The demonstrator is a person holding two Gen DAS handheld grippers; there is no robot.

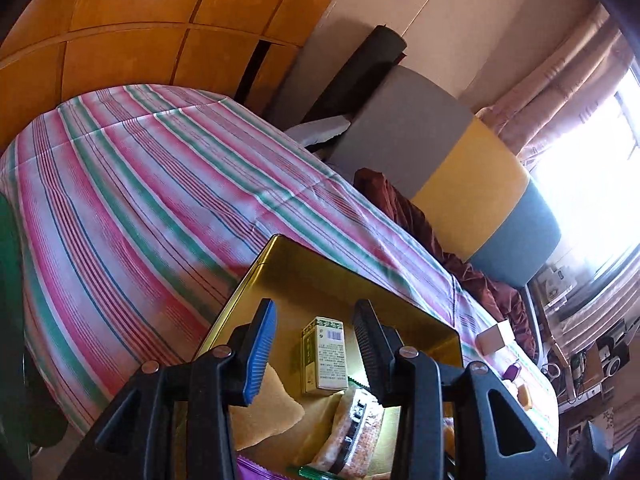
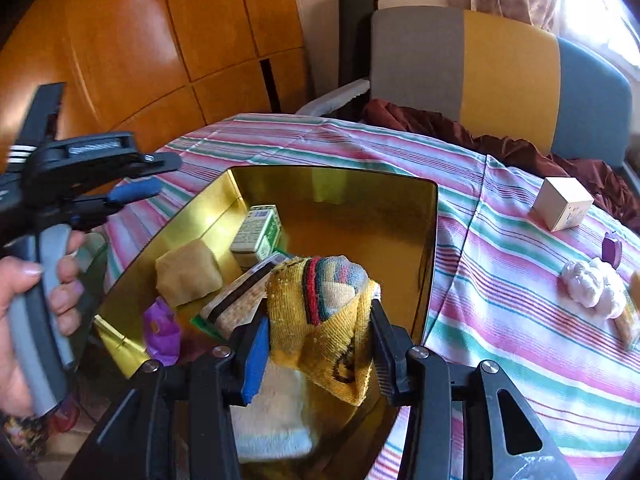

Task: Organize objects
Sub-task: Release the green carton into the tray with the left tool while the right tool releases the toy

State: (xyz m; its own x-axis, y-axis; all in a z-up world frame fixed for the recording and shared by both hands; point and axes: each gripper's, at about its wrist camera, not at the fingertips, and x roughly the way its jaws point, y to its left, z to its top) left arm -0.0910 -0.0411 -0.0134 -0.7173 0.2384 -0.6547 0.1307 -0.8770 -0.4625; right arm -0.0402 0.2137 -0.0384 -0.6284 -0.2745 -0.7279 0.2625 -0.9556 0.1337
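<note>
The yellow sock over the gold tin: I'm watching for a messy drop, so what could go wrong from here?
1. The yellow sock hangs between the right tongs above the gold tin; released here, it may drape over the near rim.
2. It may bury the green medicine box and the snack packet.
3. The left tongs hover close by and could collide.

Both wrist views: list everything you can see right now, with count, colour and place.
tin: one, gold, on the striped cloth, open
carton: one, green and white, inside the tin
sponge: one, tan, inside the tin
snack packs: several, orange, inside the tin
wrapper: one, purple, tin's near corner
sock: one, yellow striped, between the right tool's pads above the tin
box: one, cream, on the cloth right of the tin
figurine: one, white, near the cloth's right edge
chair: one, grey, yellow, blue, behind the table
left tool: black, open above the tin
right tool: black, gripping the sock
hand: one, holding the left tool's handle
</note>
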